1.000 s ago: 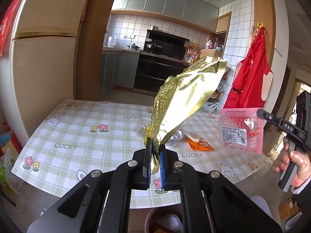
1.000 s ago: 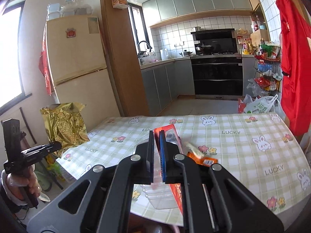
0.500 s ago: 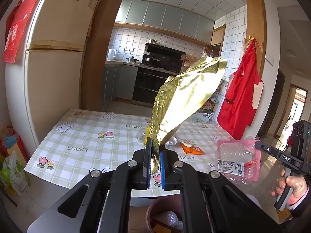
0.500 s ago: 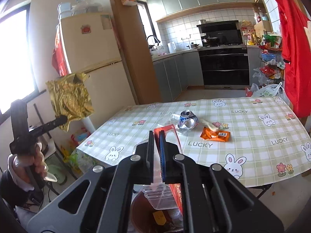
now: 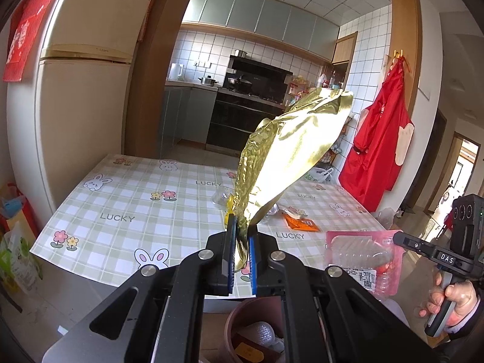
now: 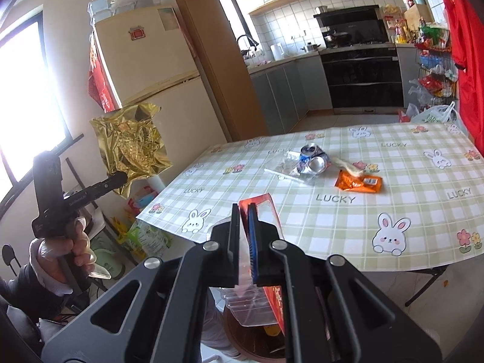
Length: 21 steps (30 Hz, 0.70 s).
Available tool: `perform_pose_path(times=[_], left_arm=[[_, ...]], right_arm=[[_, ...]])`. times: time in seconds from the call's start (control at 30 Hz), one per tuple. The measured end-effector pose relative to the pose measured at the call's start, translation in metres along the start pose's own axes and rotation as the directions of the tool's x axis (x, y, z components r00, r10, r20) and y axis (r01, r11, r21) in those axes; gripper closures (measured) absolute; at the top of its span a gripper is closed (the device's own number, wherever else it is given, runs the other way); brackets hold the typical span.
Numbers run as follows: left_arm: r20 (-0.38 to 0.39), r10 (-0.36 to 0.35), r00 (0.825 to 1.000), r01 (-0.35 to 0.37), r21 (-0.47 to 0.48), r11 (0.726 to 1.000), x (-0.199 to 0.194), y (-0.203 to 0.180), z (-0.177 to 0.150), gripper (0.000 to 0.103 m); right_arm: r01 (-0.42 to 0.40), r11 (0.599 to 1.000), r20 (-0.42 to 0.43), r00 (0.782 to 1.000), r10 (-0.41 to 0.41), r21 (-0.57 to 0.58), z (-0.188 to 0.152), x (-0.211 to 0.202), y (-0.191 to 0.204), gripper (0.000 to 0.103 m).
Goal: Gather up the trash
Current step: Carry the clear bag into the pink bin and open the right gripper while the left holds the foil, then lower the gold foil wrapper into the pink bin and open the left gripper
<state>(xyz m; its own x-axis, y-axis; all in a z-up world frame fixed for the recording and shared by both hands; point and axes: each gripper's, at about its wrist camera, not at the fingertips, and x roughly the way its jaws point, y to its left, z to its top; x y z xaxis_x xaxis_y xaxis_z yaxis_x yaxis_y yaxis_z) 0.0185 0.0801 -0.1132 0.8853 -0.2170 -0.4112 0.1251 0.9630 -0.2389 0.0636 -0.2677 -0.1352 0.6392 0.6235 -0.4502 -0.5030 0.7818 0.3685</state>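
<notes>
Gold foil bag clamped in left tongs, pink tray in right tongs; bin directly beneath both, right nearer.

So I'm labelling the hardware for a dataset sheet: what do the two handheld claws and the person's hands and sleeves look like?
Both are matte black two-finger tools with silver round bolts and blue pads inside the fingers. The right claw carries white "DAS" lettering and a boxy black camera block. The left claw has small pale lettering on its side. The left hand wears a thin clear glove; both sleeves are dark.
</notes>
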Motion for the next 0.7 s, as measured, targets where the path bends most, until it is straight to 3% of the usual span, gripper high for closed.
perform_pose_path(times=[0.13, 0.27, 0.37, 0.43, 0.47, 0.53, 0.6, 0.7], left_arm=[[-0.016, -0.005, 1.000, 0.005, -0.003, 1.000, 0.008, 0.001, -0.003, 0.095], [-0.032, -0.010, 0.999, 0.011, 0.002, 1.000, 0.014, -0.001, -0.005, 0.095], [-0.042, -0.015, 0.999, 0.015, 0.005, 1.000, 0.017, -0.002, -0.008, 0.095], [-0.047, -0.022, 0.999, 0.022, 0.007, 1.000, 0.018, -0.003, -0.008, 0.095], [-0.049, -0.027, 0.998, 0.028, 0.010, 1.000, 0.019, -0.005, -0.008, 0.095], [-0.054, -0.039, 0.998, 0.040, 0.019, 0.999, 0.019, -0.008, -0.009, 0.095], [-0.059, -0.052, 0.997, 0.054, 0.030, 0.998, 0.020, -0.012, -0.010, 0.095], [-0.072, -0.077, 0.994, 0.080, 0.048, 0.996, 0.022, -0.019, -0.012, 0.095]], right_arm=[[-0.012, 1.000, -0.027, 1.000, 0.012, 0.009, -0.005, 0.011, -0.001, 0.092], [-0.023, 1.000, -0.030, 0.999, 0.023, 0.012, -0.007, 0.015, -0.005, 0.074], [-0.013, 1.000, -0.020, 1.000, 0.013, 0.016, -0.005, 0.013, -0.007, 0.066], [0.008, 1.000, -0.005, 1.000, -0.008, 0.022, -0.004, 0.010, -0.010, 0.053], [0.025, 0.999, 0.005, 1.000, -0.025, 0.025, -0.003, 0.008, -0.012, 0.039], [0.048, 0.998, 0.029, 0.998, -0.049, 0.030, -0.001, 0.004, -0.015, 0.028], [0.076, 0.996, 0.049, 0.996, -0.077, 0.036, 0.001, -0.001, -0.017, 0.008], [0.113, 0.992, 0.080, 0.990, -0.117, 0.050, 0.005, -0.009, -0.021, 0.006]])
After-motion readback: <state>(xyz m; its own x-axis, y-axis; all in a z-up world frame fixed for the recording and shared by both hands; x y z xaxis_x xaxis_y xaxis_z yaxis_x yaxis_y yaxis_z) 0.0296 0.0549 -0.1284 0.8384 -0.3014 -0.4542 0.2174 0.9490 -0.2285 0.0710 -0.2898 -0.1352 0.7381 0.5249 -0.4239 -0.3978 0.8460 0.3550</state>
